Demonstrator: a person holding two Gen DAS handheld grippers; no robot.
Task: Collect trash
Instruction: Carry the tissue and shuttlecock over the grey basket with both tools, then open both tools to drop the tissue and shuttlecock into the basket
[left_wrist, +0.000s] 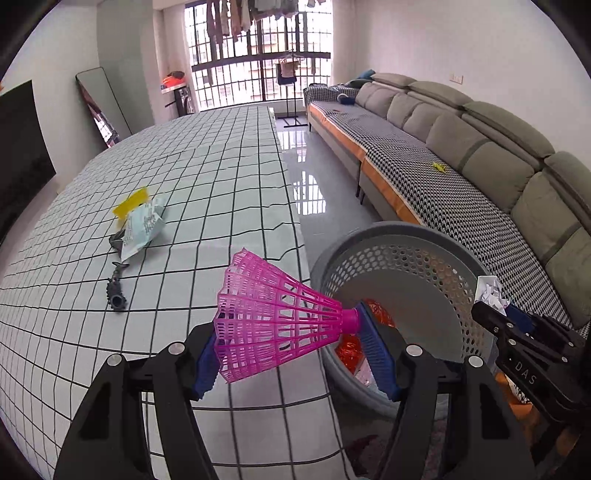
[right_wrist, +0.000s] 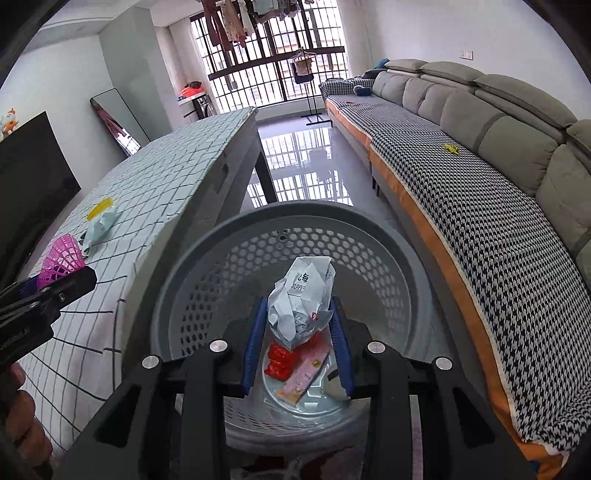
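Pink shuttlecock (left_wrist: 280, 317) riding clamped in left gripper (left_wrist: 291, 350); right gripper (right_wrist: 299, 343) gripping crumpled paper (right_wrist: 301, 295) over grey basket (right_wrist: 221, 236). Release only once inside rim.

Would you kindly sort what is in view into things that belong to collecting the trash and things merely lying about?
Job:
- shuttlecock, held in left gripper
- crumpled paper, held in right gripper
- basket with wrappers inside
- packet and dark toy on table

Lying about:
- sofa
- mirror
- clothes rack
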